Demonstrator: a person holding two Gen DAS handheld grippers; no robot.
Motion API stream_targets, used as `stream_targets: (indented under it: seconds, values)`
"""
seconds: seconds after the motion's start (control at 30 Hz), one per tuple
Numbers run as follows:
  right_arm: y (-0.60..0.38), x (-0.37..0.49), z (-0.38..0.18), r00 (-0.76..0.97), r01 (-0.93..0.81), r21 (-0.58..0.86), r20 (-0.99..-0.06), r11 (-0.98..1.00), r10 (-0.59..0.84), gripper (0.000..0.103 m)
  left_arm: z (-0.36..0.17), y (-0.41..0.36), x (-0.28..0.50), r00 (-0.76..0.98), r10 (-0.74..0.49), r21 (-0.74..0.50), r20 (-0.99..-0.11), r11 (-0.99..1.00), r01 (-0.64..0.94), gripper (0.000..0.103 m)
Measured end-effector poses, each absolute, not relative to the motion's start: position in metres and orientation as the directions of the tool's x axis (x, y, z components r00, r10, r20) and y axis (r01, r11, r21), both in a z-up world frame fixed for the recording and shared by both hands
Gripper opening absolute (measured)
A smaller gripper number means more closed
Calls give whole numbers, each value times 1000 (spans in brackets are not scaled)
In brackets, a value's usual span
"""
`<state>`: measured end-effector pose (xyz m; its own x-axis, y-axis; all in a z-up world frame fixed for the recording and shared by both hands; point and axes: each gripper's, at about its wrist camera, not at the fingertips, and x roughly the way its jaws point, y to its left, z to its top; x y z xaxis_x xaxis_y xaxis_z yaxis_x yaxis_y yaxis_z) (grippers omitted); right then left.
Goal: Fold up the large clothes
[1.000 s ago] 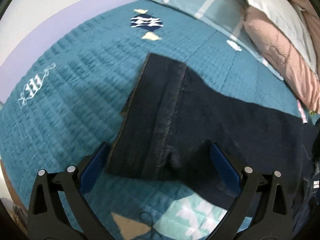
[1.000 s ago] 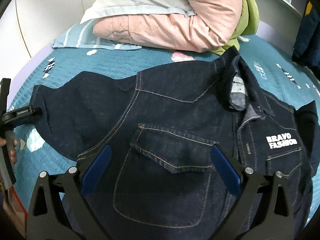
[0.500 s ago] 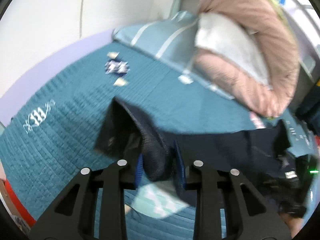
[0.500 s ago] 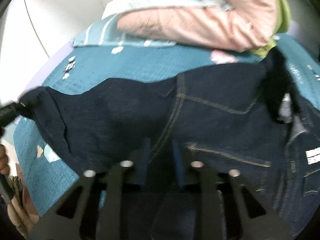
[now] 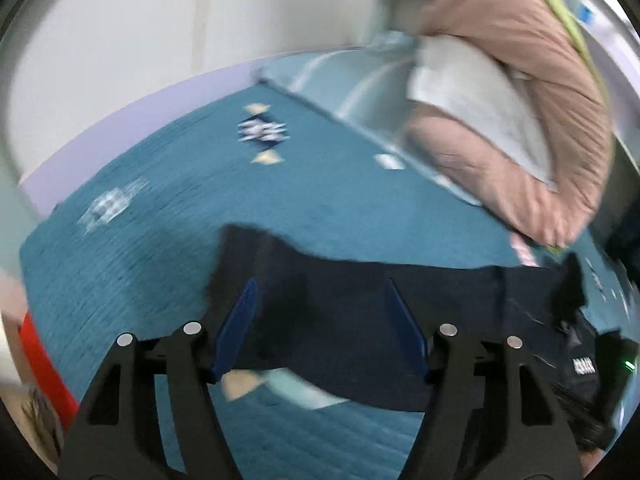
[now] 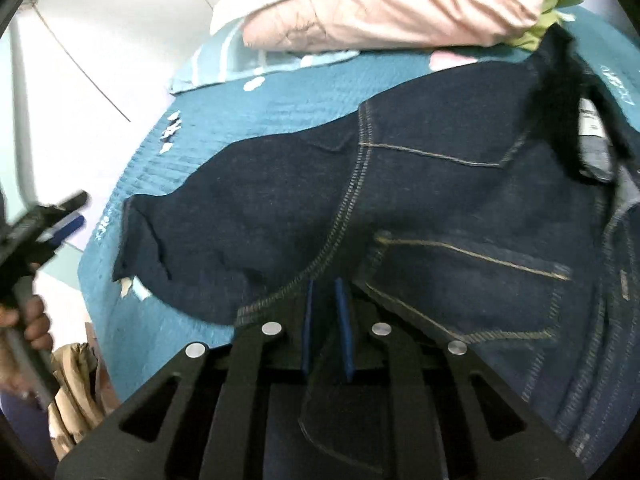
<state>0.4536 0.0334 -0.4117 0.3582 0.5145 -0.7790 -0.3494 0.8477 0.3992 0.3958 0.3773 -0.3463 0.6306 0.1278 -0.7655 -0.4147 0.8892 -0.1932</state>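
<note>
A dark denim jacket lies spread on the teal bedspread. My right gripper is shut on a fold of the jacket by the chest pocket. Its sleeve stretches left, with the cuff near the bed's edge. In the left wrist view my left gripper is open, its blue pads on either side of the sleeve cuff, holding nothing. The left gripper also shows in the right wrist view, just left of the cuff.
A pink quilt and white pillow are stacked at the head of the bed, with a striped blue pillow beside them. White wall panels lie beyond the bed's far edge. A beige cloth lies below the bed's left side.
My left gripper closed on the sleeve cuff, then opened and let it drop. My right gripper closed on the jacket by the chest pocket and lifted it slightly.
</note>
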Motion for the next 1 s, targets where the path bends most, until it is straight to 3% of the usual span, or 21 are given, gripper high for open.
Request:
stream_targets:
  seconds: [0.07, 0.2, 0.3, 0.4, 0.43, 0.47, 0.5, 0.57, 0.67, 0.87, 1.0]
  values:
    - [27, 450, -411, 363, -339, 403, -778, 850, 513, 13, -362, 390, 391, 584, 167, -174, -795, 859, -482, 77]
    - [24, 446, -414, 359, -330, 413, -777, 849, 517, 14, -399, 416, 385, 503, 155, -208, -850, 779, -592, 78]
    - [22, 440, -416, 355, -335, 414, -777, 847, 520, 16, -423, 423, 388, 469, 96, -243, -878, 755, -609, 89]
    - [20, 438, -416, 351, -330, 423, -775, 844, 526, 17, -429, 415, 399, 440, 144, -164, -887, 790, -591, 90]
    - [18, 437, -416, 354, -330, 424, -773, 844, 527, 17, -427, 414, 402, 448, 153, -158, -881, 797, -583, 80]
    - [17, 436, -414, 357, -330, 425, -770, 843, 528, 18, -424, 413, 404, 455, 166, -151, -875, 799, -582, 55]
    - [14, 434, -413, 359, -329, 430, -767, 841, 532, 18, -423, 413, 407, 451, 172, -140, -876, 803, -579, 41]
    - [5, 432, -409, 371, -320, 437, -758, 840, 536, 20, -418, 409, 411, 464, 175, -136, -869, 816, -562, 23]
    - [-16, 429, -402, 398, -310, 443, -743, 841, 538, 21, -400, 391, 415, 507, 170, -133, -845, 851, -508, 15]
    - [-99, 420, -378, 508, -238, 428, -711, 872, 487, 21, -321, 316, 420, 664, 128, -140, -737, 932, -335, 14]
    - [-164, 409, -365, 573, -162, 424, -695, 891, 434, 22, -269, 244, 427, 754, 35, -154, -656, 972, -180, 14]
